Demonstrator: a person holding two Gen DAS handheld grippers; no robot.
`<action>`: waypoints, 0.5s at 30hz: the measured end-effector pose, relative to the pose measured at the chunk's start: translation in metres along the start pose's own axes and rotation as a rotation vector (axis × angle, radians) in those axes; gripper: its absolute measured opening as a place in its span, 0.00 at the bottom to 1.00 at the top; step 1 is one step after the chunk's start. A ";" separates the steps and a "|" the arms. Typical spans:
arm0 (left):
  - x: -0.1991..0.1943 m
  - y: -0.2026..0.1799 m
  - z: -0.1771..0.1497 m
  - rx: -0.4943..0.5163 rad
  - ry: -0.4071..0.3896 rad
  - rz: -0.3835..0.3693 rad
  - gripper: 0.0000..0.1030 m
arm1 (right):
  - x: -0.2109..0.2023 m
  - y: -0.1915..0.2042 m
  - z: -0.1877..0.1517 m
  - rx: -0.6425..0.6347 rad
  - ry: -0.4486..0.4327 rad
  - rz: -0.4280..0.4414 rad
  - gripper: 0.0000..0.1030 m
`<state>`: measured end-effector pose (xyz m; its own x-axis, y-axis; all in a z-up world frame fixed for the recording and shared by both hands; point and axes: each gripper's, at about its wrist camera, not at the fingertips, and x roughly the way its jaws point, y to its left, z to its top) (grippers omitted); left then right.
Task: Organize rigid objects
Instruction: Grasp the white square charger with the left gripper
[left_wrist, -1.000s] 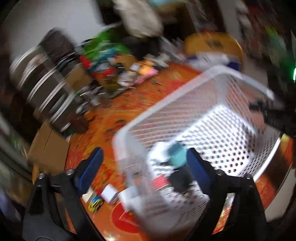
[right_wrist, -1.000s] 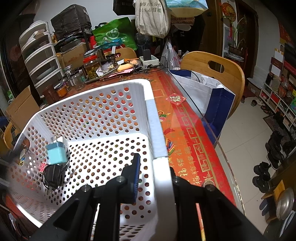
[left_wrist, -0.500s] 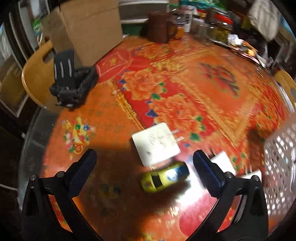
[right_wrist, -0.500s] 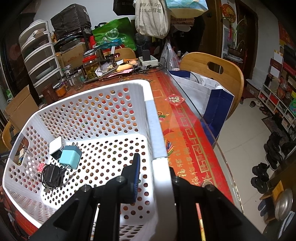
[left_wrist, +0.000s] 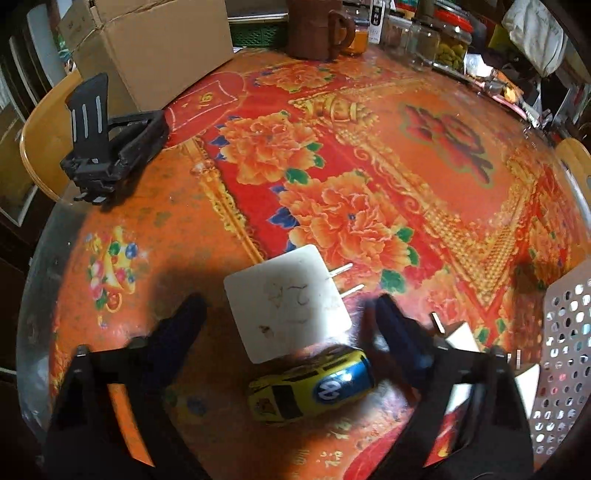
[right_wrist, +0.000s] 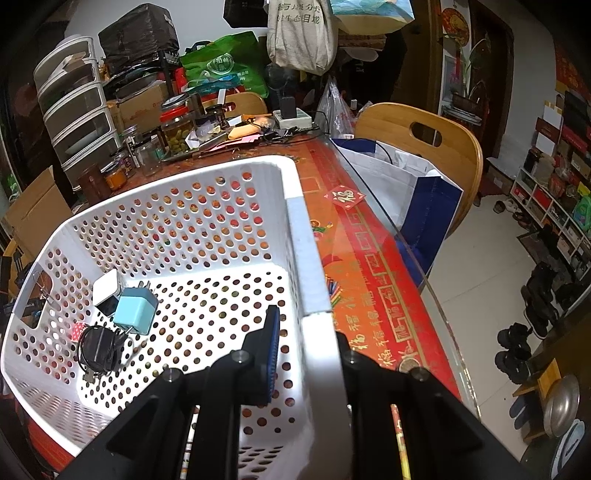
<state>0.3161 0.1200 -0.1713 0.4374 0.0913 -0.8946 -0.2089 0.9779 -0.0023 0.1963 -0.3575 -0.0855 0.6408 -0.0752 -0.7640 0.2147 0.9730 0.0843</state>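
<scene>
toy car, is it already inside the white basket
No, the yellow toy car lies on the red tablecloth, outside the white basket at the right edge.

The bench (left_wrist: 424, 155) shows a glossy glass top over printed red cloth. The perforated basket (right_wrist: 221, 206) looks like smooth white plastic, the toy car (left_wrist: 310, 387) shiny painted, and the charger (left_wrist: 288, 306) matt white plastic.

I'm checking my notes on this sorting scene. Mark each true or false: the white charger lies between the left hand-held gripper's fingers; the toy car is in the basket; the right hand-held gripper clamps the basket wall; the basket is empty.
1. True: the white charger lies between the left hand-held gripper fingers, unpressed.
2. False: the toy car sits on the table.
3. True: the right hand-held gripper clamps the basket wall.
4. False: it holds a blue charger.
</scene>
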 end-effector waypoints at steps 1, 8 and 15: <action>-0.003 -0.001 -0.001 0.001 -0.009 0.006 0.61 | 0.000 -0.001 0.000 0.001 -0.001 0.001 0.16; -0.023 -0.005 -0.009 -0.004 -0.093 0.034 0.54 | 0.000 0.000 0.001 -0.007 0.003 0.003 0.16; -0.089 -0.010 -0.027 0.034 -0.354 0.171 0.54 | 0.000 0.001 0.000 -0.008 -0.005 0.012 0.16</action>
<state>0.2555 0.0974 -0.1032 0.6750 0.3065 -0.6712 -0.2784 0.9482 0.1531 0.1964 -0.3568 -0.0859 0.6467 -0.0648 -0.7600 0.2014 0.9755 0.0883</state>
